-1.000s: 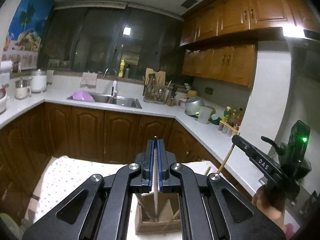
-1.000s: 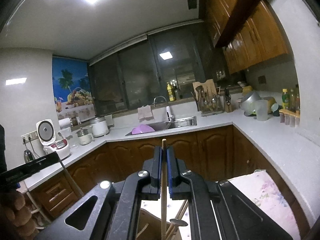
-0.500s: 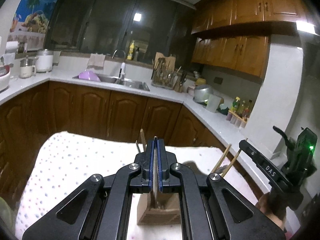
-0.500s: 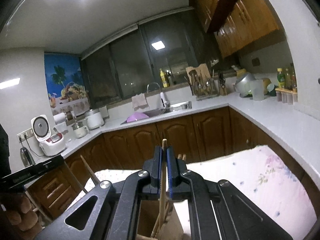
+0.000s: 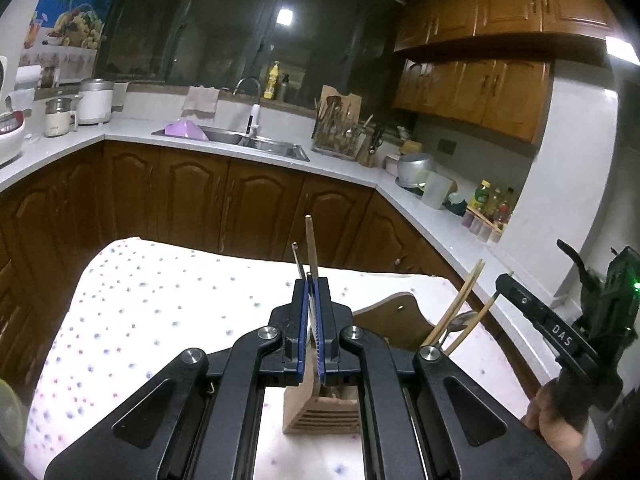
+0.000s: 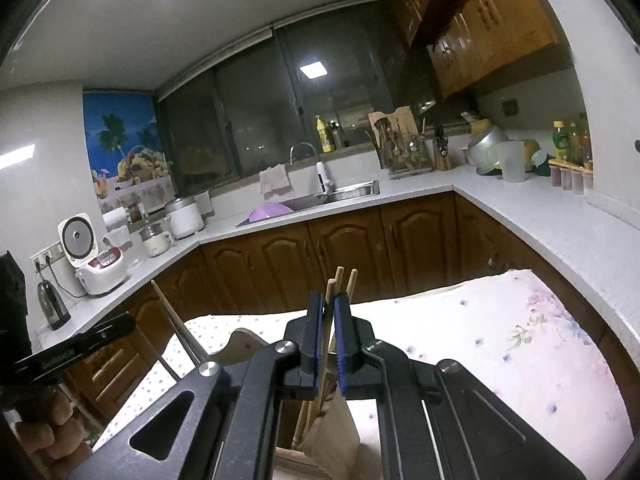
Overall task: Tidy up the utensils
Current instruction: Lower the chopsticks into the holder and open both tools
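Chopsticks in both claws, and you are holding each one upright over the wooden holder [image 5: 320,420], which is standing on the dotted tablecloth [image 5: 160,300] at six o'clock in both views.

Your left claw [image 5: 313,280] is pinching narrow on one wooden chopstick [image 5: 310,240], whose tip is rising toward twelve o'clock above the jaws. A thin metal handle [image 5: 296,254] is showing just beside it at eleven o'clock; whether it is caught in the jaws too, I cannot tell.

Your right claw [image 6: 329,300] is clamping narrow on a second chopstick [image 6: 330,286], lower end pointing down into the holder. You are gripping each high on the shaft and vertical, I judge, so the lower end is finding its slot and the jaws are staying clear of the rim.

Counting now: one holder. Two claws, both closed. From the right camera, three wooden tips are clustering at the jaws: the pinched one plus a pair of sticks [image 6: 346,280] just behind at one o'clock. From the left camera, two leaning sticks [image 5: 464,292] and one spoon [image 5: 460,320] are fanning toward three o'clock, leaning because they are resting loose against the wall. How the compartments are dividing, the claws are hiding.
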Demonstrator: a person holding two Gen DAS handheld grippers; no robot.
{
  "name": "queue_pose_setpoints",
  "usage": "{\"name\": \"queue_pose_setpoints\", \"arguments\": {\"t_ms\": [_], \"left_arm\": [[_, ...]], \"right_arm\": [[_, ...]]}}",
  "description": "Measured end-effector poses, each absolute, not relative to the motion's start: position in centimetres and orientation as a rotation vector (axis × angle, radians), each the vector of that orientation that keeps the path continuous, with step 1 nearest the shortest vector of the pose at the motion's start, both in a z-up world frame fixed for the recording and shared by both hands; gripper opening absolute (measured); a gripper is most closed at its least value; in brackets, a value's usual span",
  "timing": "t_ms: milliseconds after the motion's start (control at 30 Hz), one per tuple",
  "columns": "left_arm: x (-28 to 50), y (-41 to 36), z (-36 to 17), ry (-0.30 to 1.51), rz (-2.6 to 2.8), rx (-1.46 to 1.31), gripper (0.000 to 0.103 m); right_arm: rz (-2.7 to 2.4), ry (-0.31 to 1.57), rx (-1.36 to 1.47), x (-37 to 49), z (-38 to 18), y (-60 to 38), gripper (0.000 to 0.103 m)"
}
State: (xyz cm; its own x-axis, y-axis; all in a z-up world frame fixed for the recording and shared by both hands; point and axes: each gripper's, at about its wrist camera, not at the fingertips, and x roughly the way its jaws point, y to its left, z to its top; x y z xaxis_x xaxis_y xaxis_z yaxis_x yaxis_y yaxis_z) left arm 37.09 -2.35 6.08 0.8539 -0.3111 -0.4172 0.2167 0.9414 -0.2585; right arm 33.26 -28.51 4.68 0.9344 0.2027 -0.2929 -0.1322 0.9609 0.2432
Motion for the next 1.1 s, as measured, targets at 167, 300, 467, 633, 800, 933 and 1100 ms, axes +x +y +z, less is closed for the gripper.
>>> {"name": "queue_pose_setpoints", "arguments": {"t_ms": [167,300,467,633,800,933,1100], "left_arm": [[37.3,-2.4,6.1,0.478,-0.269,-0.195,0.003],[37.4,-2.5,6.3,0.484,-0.272,-0.194,0.003],[37.5,-2.7,6.3,0.491,-0.263,-0.194,0.003],[37.4,-2.5,6.2,0.491,-0.251,-0.188,0.003],[37.3,-2.2,6.1,0.491,-0.249,-0.182,0.005],[37.3,-2.1,5.9,0.501,-0.247,-0.180,0.017],[37.1,-1.7,5.6,0.507,-0.235,-0.183,0.032]], "right_arm": [[0.175,0.332,0.212,33.4,4.8,-28.2,0.006],[0.176,0.341,0.202,33.5,4.8,-28.0,0.006],[0.178,0.351,0.197,33.6,4.9,-28.0,0.006],[0.184,0.357,0.205,33.7,5.0,-28.0,0.010],[0.189,0.363,0.203,33.7,4.7,-28.1,0.011],[0.170,0.356,0.204,33.5,4.7,-28.3,0.015],[0.155,0.354,0.235,33.3,4.7,-29.0,0.018]]}}
